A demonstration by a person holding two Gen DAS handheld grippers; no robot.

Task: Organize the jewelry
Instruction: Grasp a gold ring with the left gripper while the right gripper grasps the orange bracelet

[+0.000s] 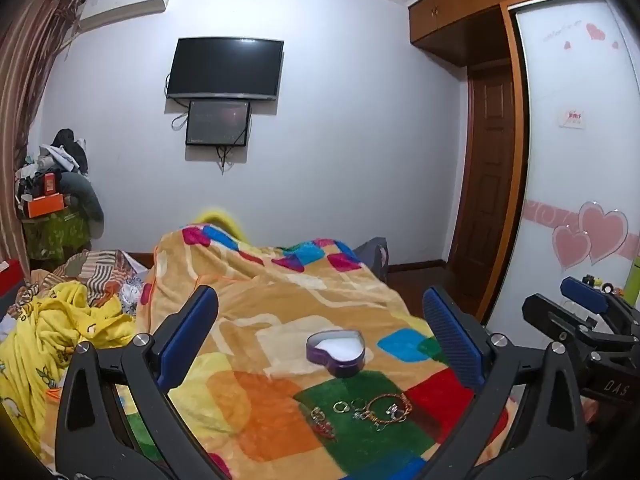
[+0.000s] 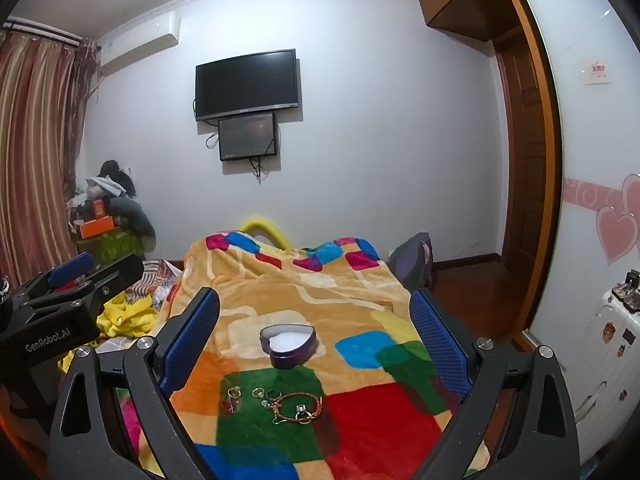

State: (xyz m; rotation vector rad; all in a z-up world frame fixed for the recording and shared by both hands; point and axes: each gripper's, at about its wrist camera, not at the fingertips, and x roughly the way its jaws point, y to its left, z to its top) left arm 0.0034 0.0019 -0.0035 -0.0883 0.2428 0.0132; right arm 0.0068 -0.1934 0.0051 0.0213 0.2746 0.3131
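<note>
- Left gripper [image 1: 320, 344] hovers above the bed, jaws spread wide, nothing between them.
- Right gripper [image 2: 316, 340] likewise gapes empty.
- Purple heart-shaped tin box [image 2: 288, 346], white-lined, sits lidless on the multicoloured patchwork fleece blanket [image 2: 360, 308].
- Small cluster of rings and an orange braided bracelet [image 2: 298, 406] lies on the green patch just in front of the box.

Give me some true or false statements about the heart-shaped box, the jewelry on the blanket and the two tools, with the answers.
1. The purple heart-shaped box has its lid on. False: it is open, showing a white lining.
2. The jewelry lies on a green patch of the blanket. True.
3. The braided bracelet is inside the box. False: it lies on the blanket, nearer the camera than the box.
4. The left tool is open and holds nothing. True.
5. The right tool grips a ring. False: it is open and empty; the ring lies on the blanket.
</note>
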